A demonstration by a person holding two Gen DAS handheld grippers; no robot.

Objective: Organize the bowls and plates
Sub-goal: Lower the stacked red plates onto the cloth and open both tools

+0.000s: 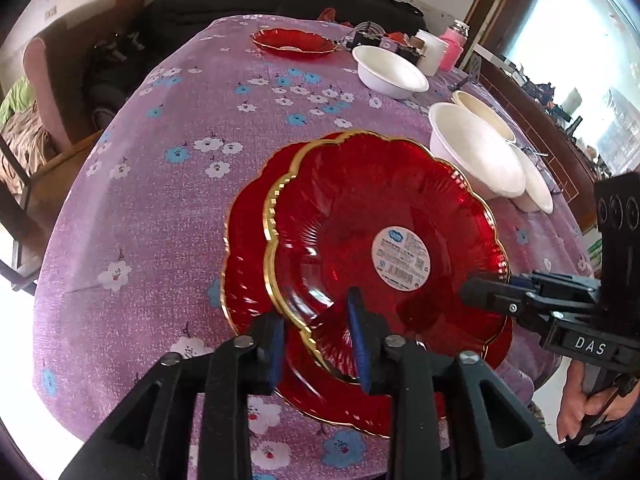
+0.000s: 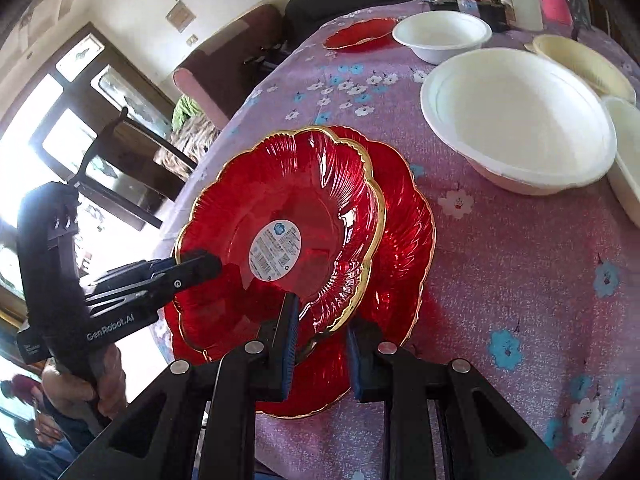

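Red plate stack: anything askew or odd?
Yes. The top red plate sits off-centre on the lower red plate, tilted, its rim between both grippers' jaws. It has a barcode sticker in its well. No visible damage or spills.

I see strong daylight from the windows (image 2: 60, 128), blown out to white. Glare streaks the red plates (image 1: 380, 240). Both fisheye views bend hard at the edges, with dark corners; the near fingers (image 1: 276, 344) look soft.

Bright windows (image 2: 60, 128), white wall (image 2: 132, 4), dark sofa (image 1: 256, 4), wooden chair (image 2: 132, 148)
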